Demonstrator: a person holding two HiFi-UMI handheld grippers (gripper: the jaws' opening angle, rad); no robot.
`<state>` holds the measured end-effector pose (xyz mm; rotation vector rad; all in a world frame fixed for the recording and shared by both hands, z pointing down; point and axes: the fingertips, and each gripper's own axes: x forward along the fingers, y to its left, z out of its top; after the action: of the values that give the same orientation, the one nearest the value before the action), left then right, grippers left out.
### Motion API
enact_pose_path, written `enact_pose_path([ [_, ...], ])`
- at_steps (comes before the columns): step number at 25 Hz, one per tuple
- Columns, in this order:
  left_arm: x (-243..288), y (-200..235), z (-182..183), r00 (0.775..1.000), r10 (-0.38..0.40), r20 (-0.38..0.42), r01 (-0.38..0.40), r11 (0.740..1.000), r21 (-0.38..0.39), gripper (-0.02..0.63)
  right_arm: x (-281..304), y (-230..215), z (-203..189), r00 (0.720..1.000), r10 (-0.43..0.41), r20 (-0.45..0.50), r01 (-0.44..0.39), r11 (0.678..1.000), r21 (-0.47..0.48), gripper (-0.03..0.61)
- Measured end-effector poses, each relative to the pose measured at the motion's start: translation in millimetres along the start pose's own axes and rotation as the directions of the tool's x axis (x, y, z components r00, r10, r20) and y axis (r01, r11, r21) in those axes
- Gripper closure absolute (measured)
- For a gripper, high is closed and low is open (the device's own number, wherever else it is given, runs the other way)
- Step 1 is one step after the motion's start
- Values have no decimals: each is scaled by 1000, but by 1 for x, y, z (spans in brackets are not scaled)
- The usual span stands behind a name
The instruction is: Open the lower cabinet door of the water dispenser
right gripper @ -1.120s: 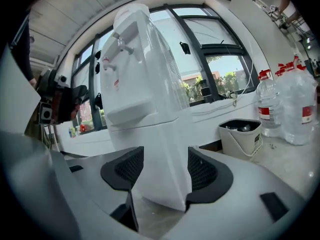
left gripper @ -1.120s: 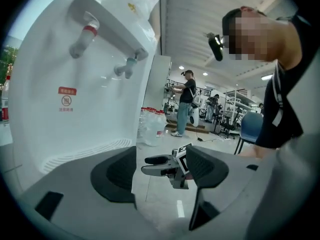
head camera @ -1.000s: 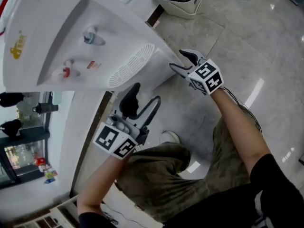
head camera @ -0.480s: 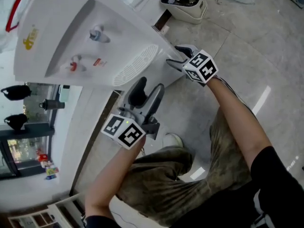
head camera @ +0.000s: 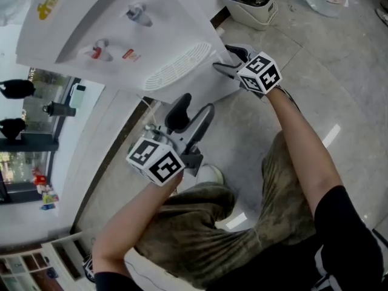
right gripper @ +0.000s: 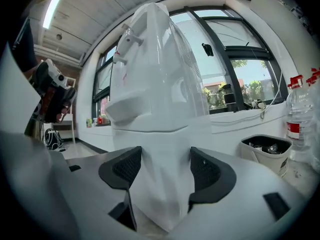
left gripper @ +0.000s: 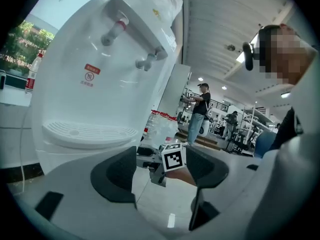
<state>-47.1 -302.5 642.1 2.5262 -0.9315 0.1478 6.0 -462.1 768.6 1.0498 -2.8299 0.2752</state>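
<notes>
The white water dispenser [head camera: 121, 41] stands in front of me, with two taps and a slotted drip tray [head camera: 176, 65]. Below the tray is its lower cabinet [head camera: 212, 86]. My right gripper [head camera: 222, 58] is at the cabinet's front corner. In the right gripper view its jaws have just been opening, and the corner of the lower cabinet [right gripper: 165, 184] stands between the pads without being pinched. My left gripper [head camera: 195, 105] hangs open and empty below the drip tray, short of the cabinet. Between its jaws, the left gripper view shows the right gripper's marker cube [left gripper: 172, 156].
A beige bin [head camera: 248, 2] with rubbish stands on the tiled floor behind the dispenser, and a water bottle [right gripper: 300, 119] is beside it. My knees [head camera: 200, 223] and a shoe [head camera: 209, 174] are just below the grippers. People [left gripper: 200, 109] stand far off in the hall.
The right gripper has moved in against the dispenser's lower front corner, and its jaws look slightly wider. The left gripper has rolled a little and stayed near the same spot.
</notes>
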Motion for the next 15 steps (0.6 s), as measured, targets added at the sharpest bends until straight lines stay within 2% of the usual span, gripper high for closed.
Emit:
enact_pose_path([
  [3,-2,-5,-6,1000,-21,-18,21,999,28,327,1,0,0,999,31,17,-31,999,16,302],
  [6,-5,-1,3,1000,-5,13,4,999,35,327,3,-1,0,998,60,19,-60,998,21,298],
  [10,-11,0,10,1000,-1,27,-1,997,75,327,2,0,0,998,51,23,-52,998,24,296],
  [15,-17,15,3,999,38,16,-39,999,24,327,0,0,0,999,32,29,-33,999,26,296],
])
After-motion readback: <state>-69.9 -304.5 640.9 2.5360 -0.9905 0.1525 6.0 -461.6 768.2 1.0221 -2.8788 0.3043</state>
